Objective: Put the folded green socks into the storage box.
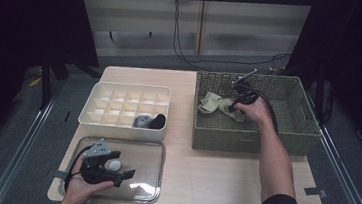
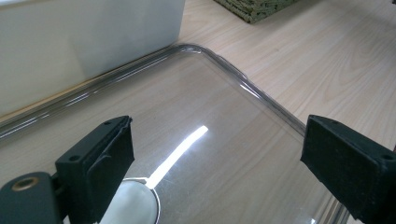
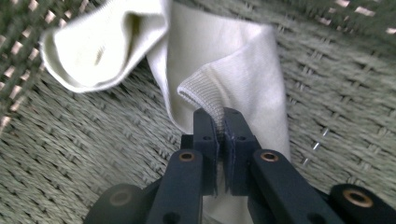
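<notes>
The right tool point(image 3: 219, 122) is clenched on the ribbed cuff of a cream sock point(image 3: 233, 70) lying in the woven basket point(image 3: 70, 154) beneath it. The left tool point(image 2: 215, 158) is held released over a clear lid point(image 2: 210, 93) on the table point(image 2: 327, 56). No writing can be read, and the sock's lower end is hidden behind the jaws.

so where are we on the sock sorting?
Done: one dark sock sits in a front cell of the white divider box. In hand: the right gripper has its jaws shut on a cream sock in the wicker basket. Left gripper idles open over the clear lid. Left: moving the cream sock to a cell.

No legible text — no labels.
</notes>
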Motion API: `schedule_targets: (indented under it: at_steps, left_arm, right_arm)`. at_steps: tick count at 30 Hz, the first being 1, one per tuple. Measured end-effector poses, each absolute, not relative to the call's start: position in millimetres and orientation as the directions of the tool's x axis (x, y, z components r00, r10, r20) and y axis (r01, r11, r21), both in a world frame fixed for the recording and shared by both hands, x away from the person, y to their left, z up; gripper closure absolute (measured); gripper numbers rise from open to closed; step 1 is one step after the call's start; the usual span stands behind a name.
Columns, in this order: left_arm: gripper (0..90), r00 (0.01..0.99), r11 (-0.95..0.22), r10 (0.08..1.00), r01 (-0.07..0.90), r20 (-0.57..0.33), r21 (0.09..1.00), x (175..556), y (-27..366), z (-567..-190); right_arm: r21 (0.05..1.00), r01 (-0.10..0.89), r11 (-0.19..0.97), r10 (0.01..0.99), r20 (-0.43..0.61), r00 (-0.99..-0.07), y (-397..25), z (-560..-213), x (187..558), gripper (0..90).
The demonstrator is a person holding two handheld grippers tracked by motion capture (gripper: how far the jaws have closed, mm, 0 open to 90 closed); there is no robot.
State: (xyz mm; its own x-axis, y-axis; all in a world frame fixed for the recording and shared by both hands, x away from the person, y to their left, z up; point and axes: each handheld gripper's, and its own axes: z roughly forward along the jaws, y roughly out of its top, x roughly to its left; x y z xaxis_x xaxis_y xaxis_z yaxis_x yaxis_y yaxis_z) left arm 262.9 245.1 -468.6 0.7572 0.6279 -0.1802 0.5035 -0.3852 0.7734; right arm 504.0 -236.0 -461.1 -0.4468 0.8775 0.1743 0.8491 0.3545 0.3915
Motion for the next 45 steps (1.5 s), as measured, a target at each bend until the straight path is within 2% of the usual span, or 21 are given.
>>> schedule_targets:
  at_steps: [20, 45]
  left_arm:
    - [8.9, 0.763, -0.383, 0.623, 0.488, -0.17, 0.785, 258, 247, -464]
    - [8.9, 0.77, -0.398, 0.623, 0.46, -0.134, 0.793, 253, 248, -462]
  right_arm:
    - [0.555, 0.789, 0.262, 0.834, 0.281, -0.474, -240, -423, 487, 86.1]
    - [0.7, 0.701, 0.136, 0.808, 0.331, -0.487, -260, -386, 450, 86.2]
